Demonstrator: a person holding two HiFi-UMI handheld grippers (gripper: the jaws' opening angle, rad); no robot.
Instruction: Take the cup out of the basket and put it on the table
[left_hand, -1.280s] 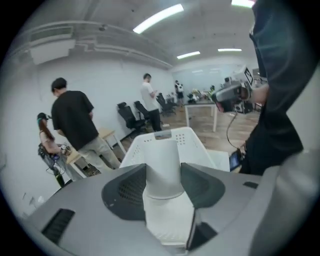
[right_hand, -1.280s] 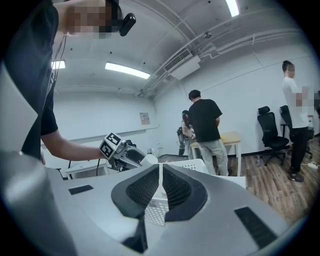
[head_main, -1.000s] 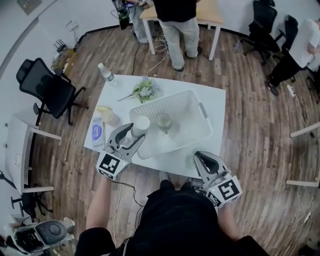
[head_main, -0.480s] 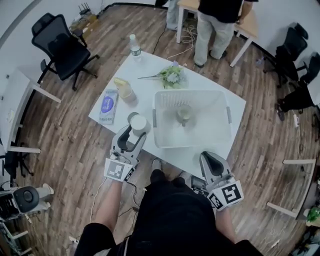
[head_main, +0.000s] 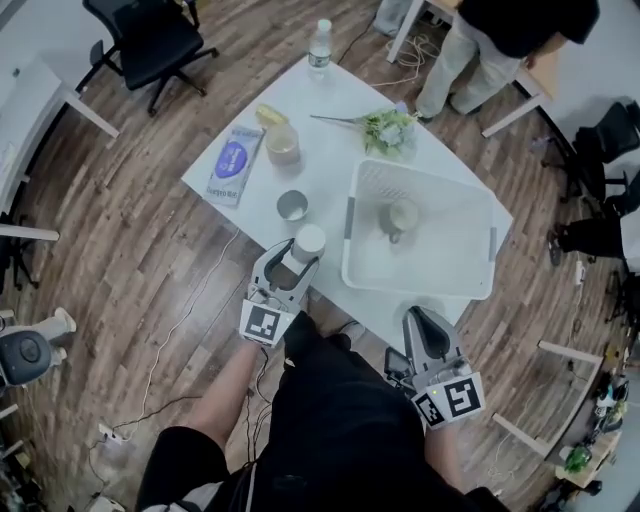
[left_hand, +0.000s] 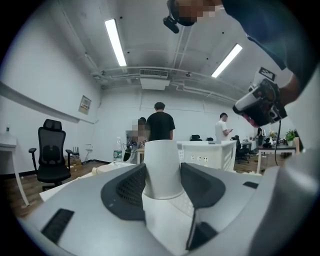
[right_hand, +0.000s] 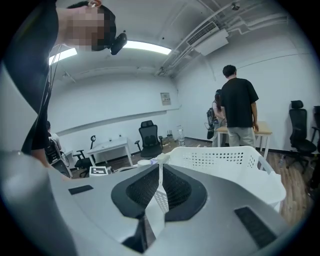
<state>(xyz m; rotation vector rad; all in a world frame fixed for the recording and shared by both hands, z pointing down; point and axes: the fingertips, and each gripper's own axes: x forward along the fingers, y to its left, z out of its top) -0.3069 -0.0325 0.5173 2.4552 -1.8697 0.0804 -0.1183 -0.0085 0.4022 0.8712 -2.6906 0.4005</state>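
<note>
White cup (head_main: 306, 242) clamped in left hand-held gripper (head_main: 295, 266), table (head_main: 322, 195) edge, right hand-held gripper (head_main: 421, 316) closed

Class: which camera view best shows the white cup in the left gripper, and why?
The left gripper view: the white cup stands large and central, clamped between the jaws of the left gripper. The head view shows it small, from above. The right gripper view does not show it clearly.

Bare table (head_main: 325, 182) strip between metal cup (head_main: 292, 206) and basket (head_main: 450, 250); flowers (head_main: 388, 130) block far end.
</note>
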